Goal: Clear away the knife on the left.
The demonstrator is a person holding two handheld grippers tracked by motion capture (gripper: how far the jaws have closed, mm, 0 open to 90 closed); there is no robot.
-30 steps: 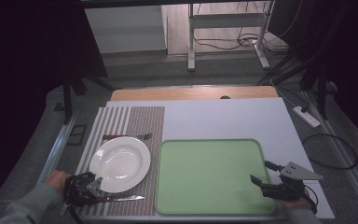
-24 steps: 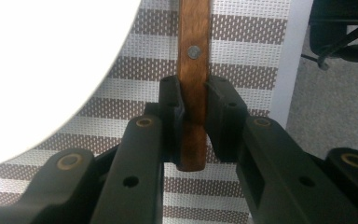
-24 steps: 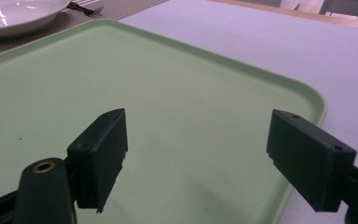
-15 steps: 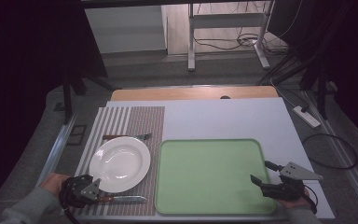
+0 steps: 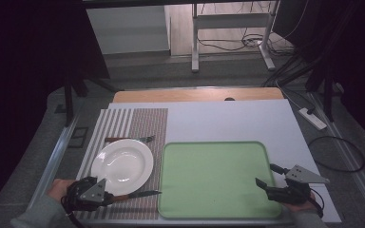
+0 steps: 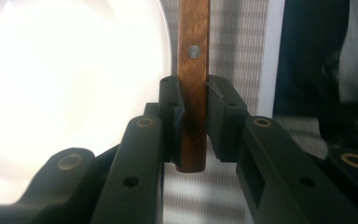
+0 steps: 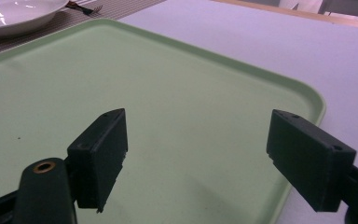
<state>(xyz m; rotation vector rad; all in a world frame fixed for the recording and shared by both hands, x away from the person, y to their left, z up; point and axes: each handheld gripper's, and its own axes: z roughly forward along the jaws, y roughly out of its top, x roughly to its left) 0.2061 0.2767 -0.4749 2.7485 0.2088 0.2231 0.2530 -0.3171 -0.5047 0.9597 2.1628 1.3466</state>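
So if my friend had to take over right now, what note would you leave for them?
Left gripper: shut on the knife, clamped on its wooden handle, at the near edge of the striped placemat.
Right gripper: open, holding nothing, hovering over the near right corner of the green tray.
Things: white plate on the placemat, fork just beyond it; the knife is beside the plate's near side.
Done: knife gripped.
Left: probably carry the knife somewhere, perhaps to the tray; plate and fork untouched. Nothing lies on the tray yet.
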